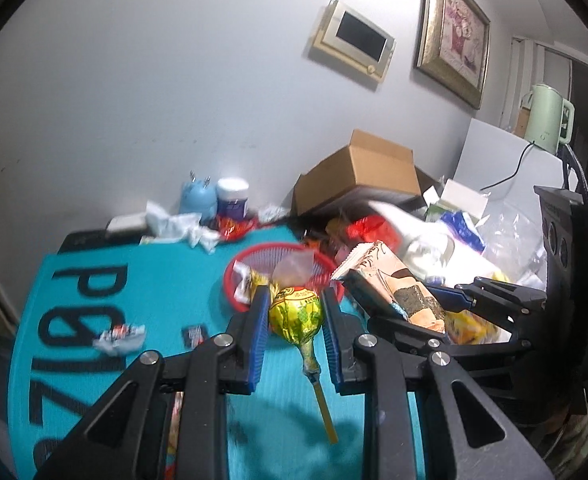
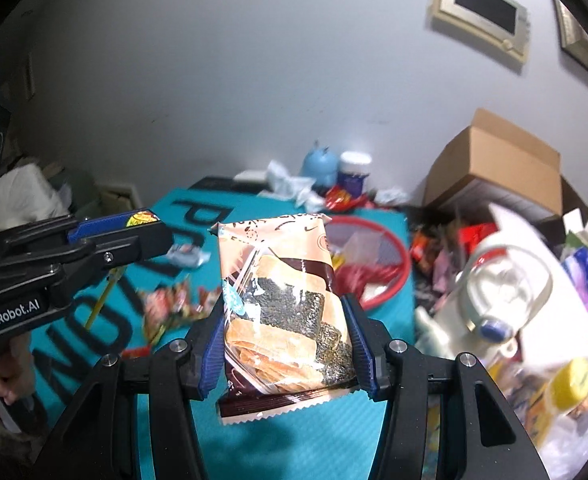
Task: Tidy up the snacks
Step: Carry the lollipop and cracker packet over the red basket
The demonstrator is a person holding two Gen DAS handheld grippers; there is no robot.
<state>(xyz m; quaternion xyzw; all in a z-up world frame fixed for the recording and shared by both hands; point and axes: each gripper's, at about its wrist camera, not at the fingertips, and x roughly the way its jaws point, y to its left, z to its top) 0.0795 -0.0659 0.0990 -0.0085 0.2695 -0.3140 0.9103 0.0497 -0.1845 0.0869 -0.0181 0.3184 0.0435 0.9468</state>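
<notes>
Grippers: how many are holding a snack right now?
2. Left gripper clamps a lollipop; right gripper clamps a cracker packet. Both are raised above the teal mat.

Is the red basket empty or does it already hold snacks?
Not empty. The red basket already holds a few wrapped snacks, seen in both wrist views; how many, cannot tell.
</notes>
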